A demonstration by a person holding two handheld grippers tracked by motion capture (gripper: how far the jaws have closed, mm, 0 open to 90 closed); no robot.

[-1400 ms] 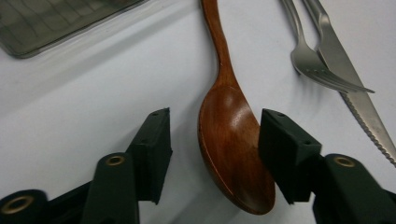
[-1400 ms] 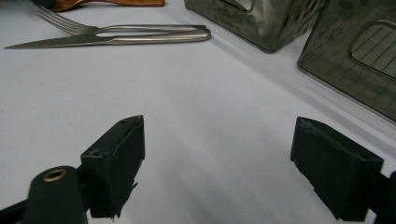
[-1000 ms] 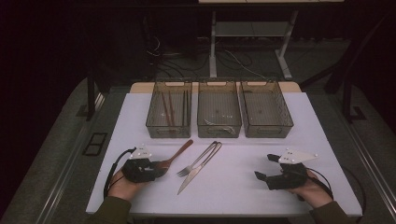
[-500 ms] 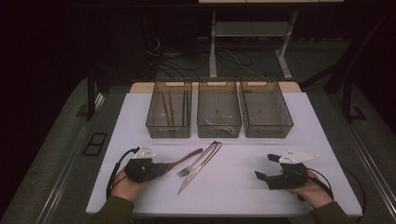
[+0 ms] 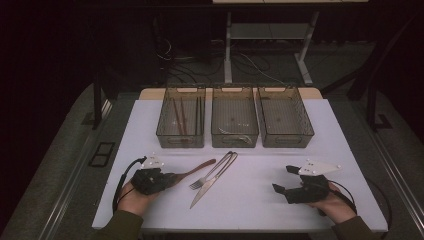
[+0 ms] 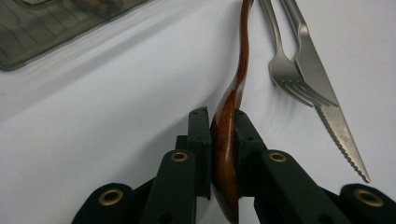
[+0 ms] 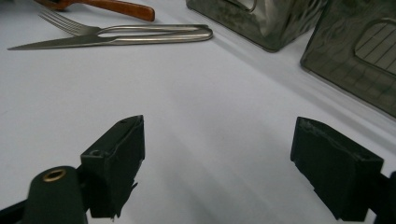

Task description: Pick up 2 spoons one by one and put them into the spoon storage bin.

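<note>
A brown wooden spoon (image 5: pixel 196 168) lies on the white table, and my left gripper (image 5: pixel 169 179) is shut on its bowl end; in the left gripper view the spoon (image 6: pixel 233 93) stands edge-up between the two jaws of the left gripper (image 6: pixel 220 121). A metal fork (image 5: pixel 212 172) and a serrated knife (image 5: pixel 207 187) lie side by side just right of the spoon, also seen as the fork (image 6: pixel 285 70) and knife (image 6: pixel 322 88). My right gripper (image 5: pixel 281 181) rests open near the table's front right, its jaws wide apart over bare table (image 7: pixel 219 140).
Three clear bins stand in a row at the back: the left bin (image 5: pixel 181 124) holds brown sticks, the middle bin (image 5: pixel 234 122) holds some metal cutlery, the right bin (image 5: pixel 285 120) looks bare. The white table (image 5: pixel 340 140) has free room between the grippers.
My left gripper has slid a little right along the table and shut on the spoon's bowl end. The right gripper has stayed in place.
</note>
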